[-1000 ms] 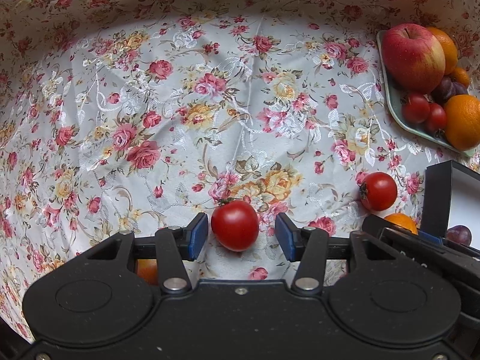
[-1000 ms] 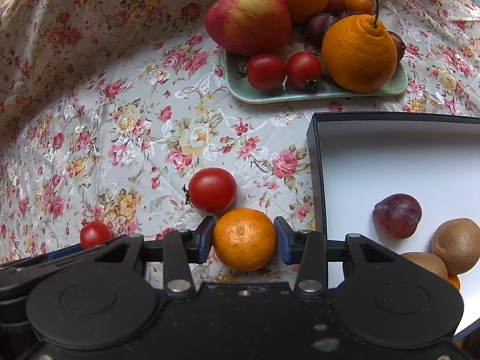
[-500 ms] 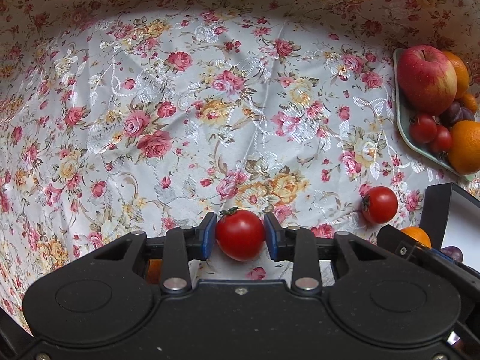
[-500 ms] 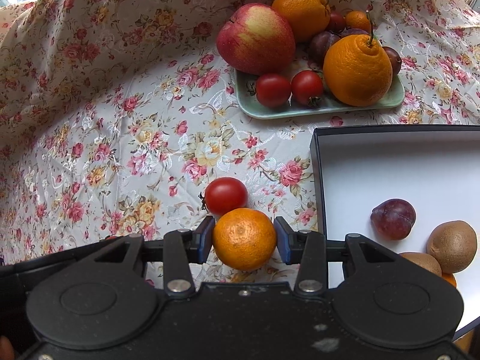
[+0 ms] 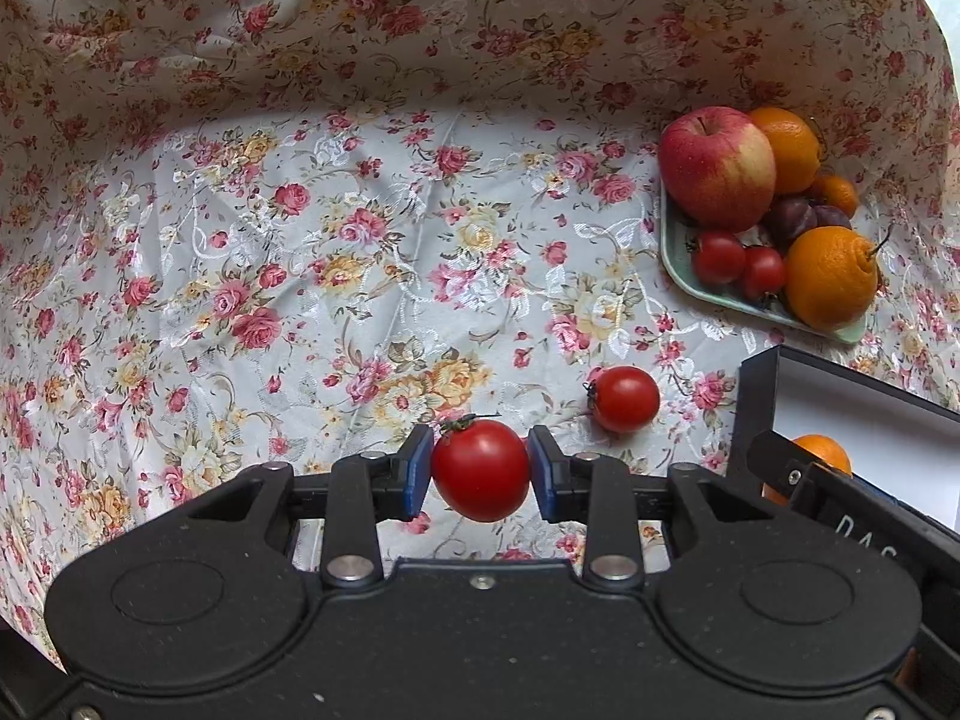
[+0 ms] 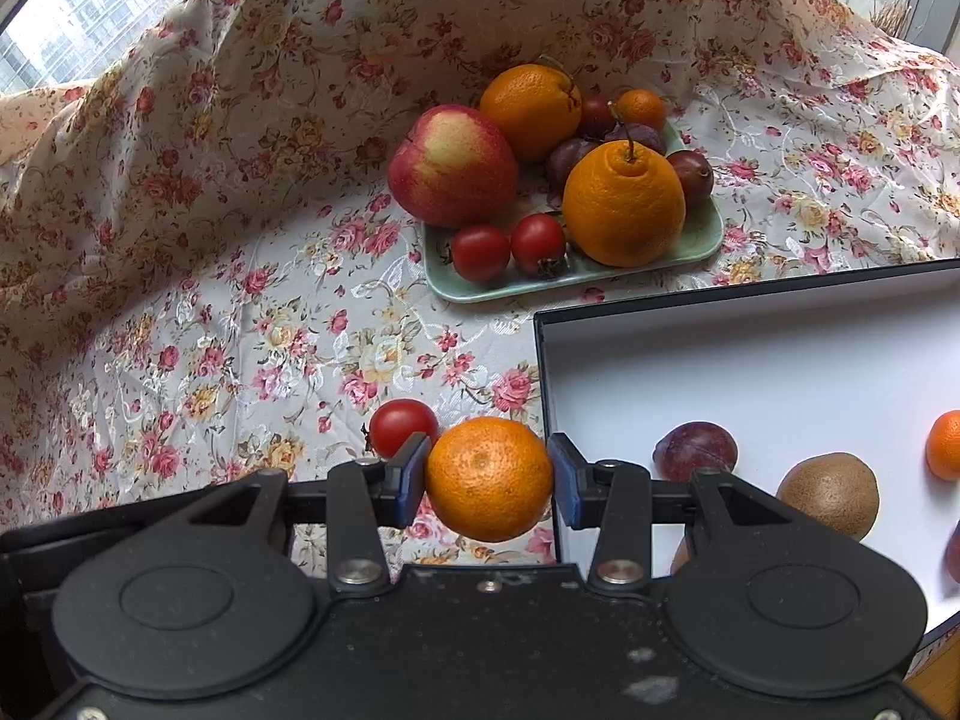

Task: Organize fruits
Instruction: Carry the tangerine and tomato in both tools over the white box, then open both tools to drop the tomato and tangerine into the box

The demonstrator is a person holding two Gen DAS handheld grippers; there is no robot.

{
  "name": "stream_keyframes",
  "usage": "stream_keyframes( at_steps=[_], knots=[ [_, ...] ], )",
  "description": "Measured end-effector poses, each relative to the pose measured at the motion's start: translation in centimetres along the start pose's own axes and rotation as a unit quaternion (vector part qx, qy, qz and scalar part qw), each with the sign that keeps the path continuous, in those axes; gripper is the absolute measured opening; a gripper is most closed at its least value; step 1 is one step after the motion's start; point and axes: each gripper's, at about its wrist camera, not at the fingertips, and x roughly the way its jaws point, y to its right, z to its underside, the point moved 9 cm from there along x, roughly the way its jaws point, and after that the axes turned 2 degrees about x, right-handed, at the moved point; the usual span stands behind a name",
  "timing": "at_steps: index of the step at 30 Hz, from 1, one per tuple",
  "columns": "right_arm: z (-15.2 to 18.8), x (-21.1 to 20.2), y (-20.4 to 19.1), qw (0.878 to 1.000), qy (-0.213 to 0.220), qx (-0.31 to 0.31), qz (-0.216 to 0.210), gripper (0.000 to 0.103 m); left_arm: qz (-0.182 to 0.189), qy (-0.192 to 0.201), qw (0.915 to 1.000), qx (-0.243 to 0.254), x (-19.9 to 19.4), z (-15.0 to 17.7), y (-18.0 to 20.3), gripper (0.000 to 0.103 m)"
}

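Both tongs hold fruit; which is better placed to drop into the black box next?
Right: its tongs grip the small orange beside the box rim. The left tongs with the tomato sit farther away.

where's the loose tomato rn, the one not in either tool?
The loose tomato lies on the floral cloth, right of the left tool in the left wrist view, between it and the black box.

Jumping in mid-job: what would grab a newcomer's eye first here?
Both grippers are loaded: the left gripper clamps a red tomato, the right gripper a small orange. Beyond them, a green plate heaped with fruit sits on the floral cloth, beside a white-lined box holding a plum and kiwis.
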Motion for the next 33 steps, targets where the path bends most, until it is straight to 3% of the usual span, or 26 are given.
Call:
stream_keyframes(
  at_steps=[9, 19, 33],
  knots=[
    [-1.7, -1.5, 7.6, 0.997, 0.027, 0.071, 0.033, 0.044, 0.019, 0.024, 0.9985, 0.045, -1.2, 0.0, 6.2, 0.043],
    [-3.4, -2.9, 18.0, 0.981, 0.042, 0.171, 0.08, 0.044, 0.029, 0.021, 0.9949, 0.094, 0.0, 1.3, 12.8, 0.043],
    [-2.0, -3.0, 22.4, 0.978, 0.023, 0.178, 0.106, 0.044, 0.043, 0.013, 0.9906, 0.129, 1.2, 2.8, 19.5, 0.043]
  ],
)
